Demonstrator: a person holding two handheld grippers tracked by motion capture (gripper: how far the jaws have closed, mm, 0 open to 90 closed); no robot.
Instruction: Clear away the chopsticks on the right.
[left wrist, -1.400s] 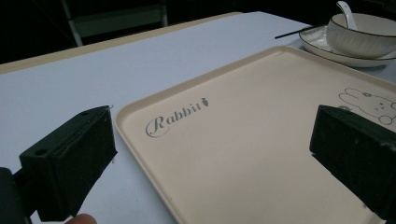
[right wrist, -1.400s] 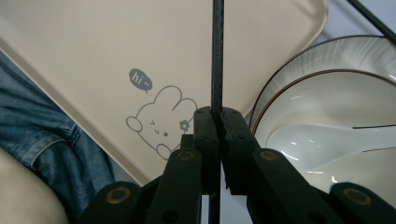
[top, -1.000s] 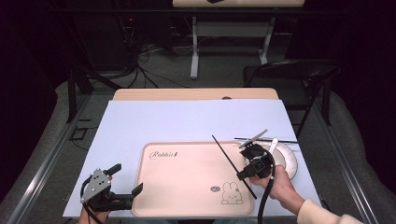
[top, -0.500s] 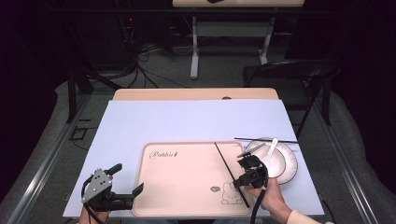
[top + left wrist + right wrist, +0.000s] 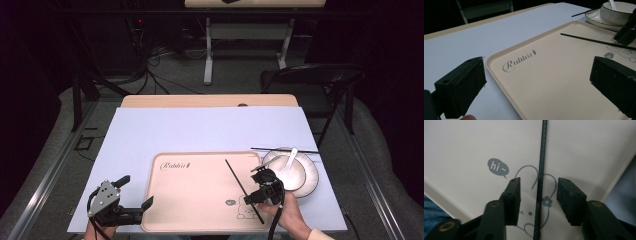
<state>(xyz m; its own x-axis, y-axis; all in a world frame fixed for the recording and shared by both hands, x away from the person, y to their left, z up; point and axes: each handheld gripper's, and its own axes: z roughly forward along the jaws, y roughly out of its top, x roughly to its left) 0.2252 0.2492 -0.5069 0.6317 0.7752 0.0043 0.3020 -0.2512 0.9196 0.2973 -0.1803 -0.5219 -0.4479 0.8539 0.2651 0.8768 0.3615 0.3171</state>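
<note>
A pale blue sheet [image 5: 210, 135] covers your table, and a beige tray [image 5: 200, 195] printed with "Rabbit" and a small bunny drawing sits at its near edge. Just right of the tray, a white bowl [image 5: 286, 169] with a white spoon [image 5: 289, 159] in it stands on a plate [image 5: 307, 176], and one black chopstick [image 5: 285, 149] lies just behind them, touching the plate's far rim. A second, thin black chopstick [image 5: 243, 190] lies flat and diagonal across the tray's right half, passing over the bunny. Your right gripper [image 5: 264, 185] hangs low above that chopstick's near end, jaws parted on either side of it without touching. Your left gripper [image 5: 134, 192] rests at the tray's near-left corner, jaws spread wide with one over the tray and one over the sheet, holding nothing.
</note>
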